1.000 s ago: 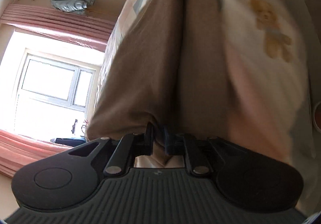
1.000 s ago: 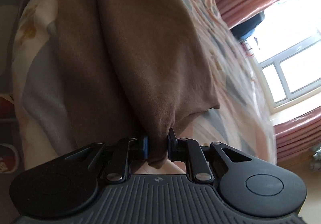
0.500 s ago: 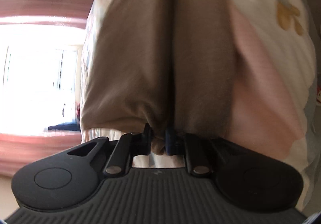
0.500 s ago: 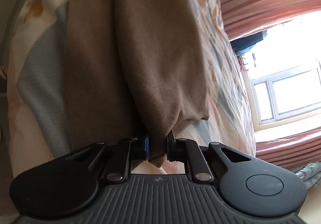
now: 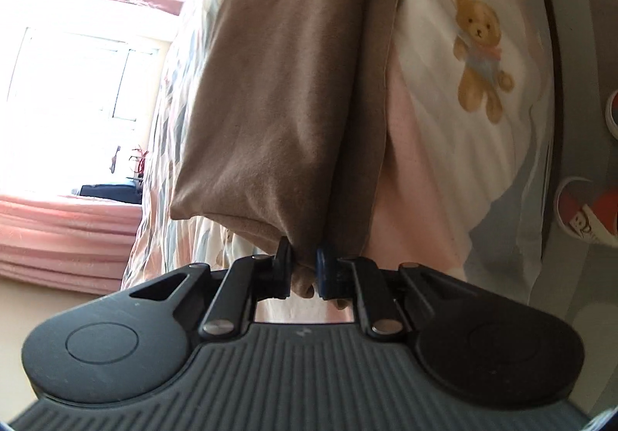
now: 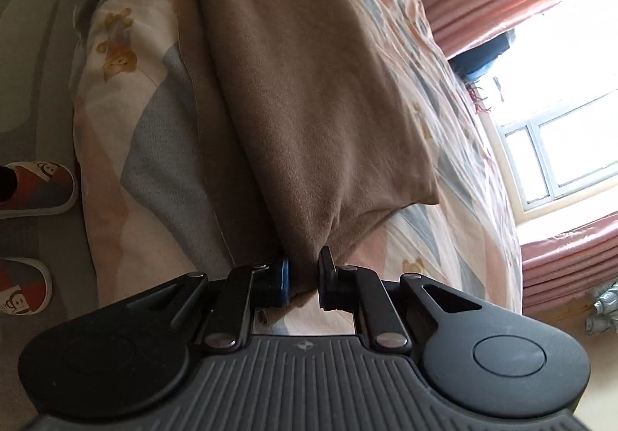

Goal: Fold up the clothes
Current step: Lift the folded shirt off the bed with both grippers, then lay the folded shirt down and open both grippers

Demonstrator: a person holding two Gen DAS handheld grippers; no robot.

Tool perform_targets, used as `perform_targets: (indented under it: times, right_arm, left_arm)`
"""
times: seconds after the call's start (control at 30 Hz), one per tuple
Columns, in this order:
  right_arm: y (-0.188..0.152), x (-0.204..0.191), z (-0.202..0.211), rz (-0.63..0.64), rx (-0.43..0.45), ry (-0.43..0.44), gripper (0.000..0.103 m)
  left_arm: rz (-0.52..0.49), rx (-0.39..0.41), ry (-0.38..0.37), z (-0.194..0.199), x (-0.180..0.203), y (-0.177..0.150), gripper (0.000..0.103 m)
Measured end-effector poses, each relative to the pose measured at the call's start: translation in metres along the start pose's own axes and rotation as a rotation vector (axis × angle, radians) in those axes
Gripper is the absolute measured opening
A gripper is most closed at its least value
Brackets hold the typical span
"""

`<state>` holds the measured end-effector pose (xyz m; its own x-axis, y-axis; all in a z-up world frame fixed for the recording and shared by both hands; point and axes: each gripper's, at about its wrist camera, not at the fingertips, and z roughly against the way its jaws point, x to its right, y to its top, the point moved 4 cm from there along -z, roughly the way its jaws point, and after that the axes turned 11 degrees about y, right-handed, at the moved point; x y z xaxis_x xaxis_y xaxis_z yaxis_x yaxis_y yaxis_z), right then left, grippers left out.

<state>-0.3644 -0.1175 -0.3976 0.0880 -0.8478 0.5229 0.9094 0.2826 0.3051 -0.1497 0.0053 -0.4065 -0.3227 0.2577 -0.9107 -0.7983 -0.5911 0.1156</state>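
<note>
Both pairs of jaws pinch bunched cloth: the left gripper (image 5: 303, 270) and the right gripper (image 6: 304, 278) each clamp one end of the brown garment (image 6: 309, 91), which hangs doubled between them above the bear-print bedspread (image 5: 483, 56). Holding both ends keeps it taut, likely so it can be laid down flat.

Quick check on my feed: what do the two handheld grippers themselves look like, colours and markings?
Both match: the left gripper and right gripper have matte black bodies with ribbed grey decks, rounded lobes bearing circular discs, silver rivets on black linkage arms, and a small logo at deck centre. Each shows one blue finger pad. No cables or sleeves in view.
</note>
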Motion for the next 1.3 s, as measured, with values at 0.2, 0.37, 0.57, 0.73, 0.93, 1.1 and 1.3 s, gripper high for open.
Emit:
perform_targets:
  times: [0.2,0.37,0.57,0.73,0.93,1.1,1.3]
  right_arm:
    - [-0.009,-0.012,0.002,-0.021,-0.014,0.026,0.013]
    - [-0.01,-0.018,0.012,-0.046,-0.045,0.084,0.04]
    - [-0.009,0.05,0.051,-0.469,-0.01,0.173,0.044]
    - [0.044,0.117,0.027,-0.731,0.187,0.157,0.044]
    - [0.13,0.128,-0.043,-0.524,0.297,0.155,0.049]
    - [0.115,0.11,-0.1,-0.478,0.188,0.203,0.052]
    - [0.073,0.13,-0.078,-0.776,0.114,0.262,0.055]
  left_arm:
    - [0.003,-0.014,-0.01,-0.005,0.005,0.001,0.012]
    - [0.039,-0.063,-0.052,-0.016,-0.009,-0.001,0.021]
    - [0.516,-0.342,-0.188,-0.035,-0.113,-0.048,0.028]
    - [1.182,-0.286,-0.275,-0.08,-0.201,-0.054,0.021]
    - [1.309,-0.128,-0.37,-0.163,-0.195,-0.02,0.015]
    - [1.018,-0.158,-0.337,-0.199,-0.113,-0.008,0.016]
    - [0.946,-0.21,-0.261,-0.21,-0.115,-0.022,0.022]
